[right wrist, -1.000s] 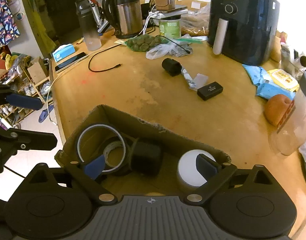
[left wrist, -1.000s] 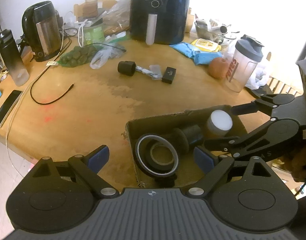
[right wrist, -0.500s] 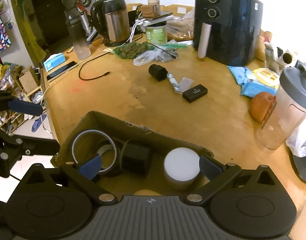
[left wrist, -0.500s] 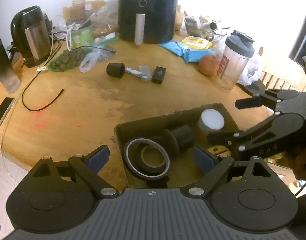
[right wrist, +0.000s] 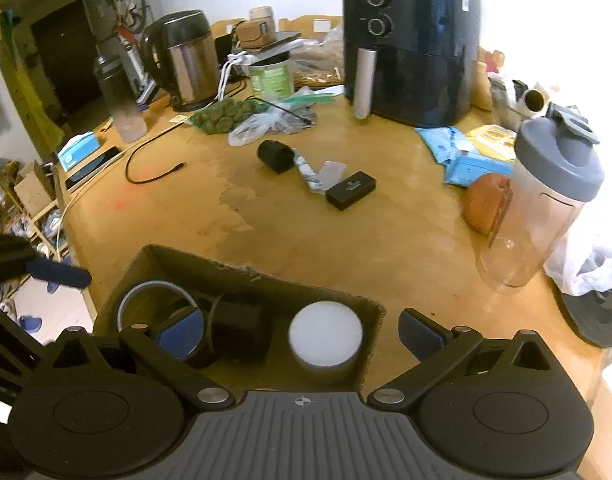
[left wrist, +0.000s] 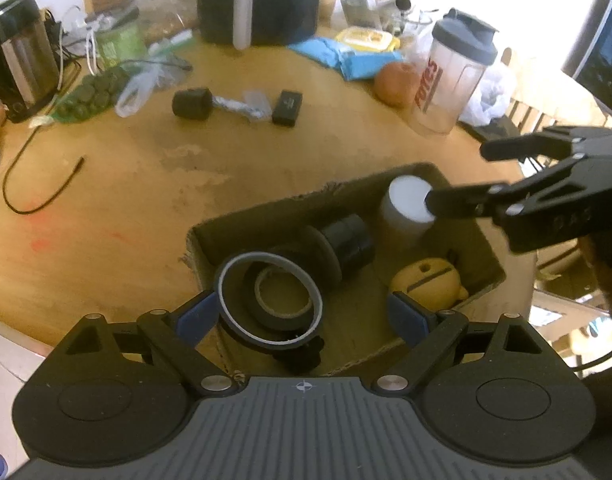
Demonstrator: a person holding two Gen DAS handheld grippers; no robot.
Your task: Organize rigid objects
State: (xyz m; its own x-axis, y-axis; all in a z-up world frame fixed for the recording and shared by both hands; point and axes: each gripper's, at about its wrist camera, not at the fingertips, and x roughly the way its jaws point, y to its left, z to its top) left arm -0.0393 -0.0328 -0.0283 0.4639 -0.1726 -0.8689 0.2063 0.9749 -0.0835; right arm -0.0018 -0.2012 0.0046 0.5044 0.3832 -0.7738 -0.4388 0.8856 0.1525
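A cardboard box sits near the table's front edge. It holds tape rolls, a black cylinder, a white-topped cylinder and a yellow object. My left gripper is open and empty above the box's near side. My right gripper is open and empty above the white-topped cylinder; it also shows in the left wrist view. On the table lie a black cylinder, a wrapped stick and a small black box.
A black air fryer, a kettle, a shaker bottle, an orange fruit, blue packets, a bag of green items and a black cable surround the middle.
Both grippers have drawn back and up from the box, so more of its inside shows, including the yellow object. Both stay open and empty.
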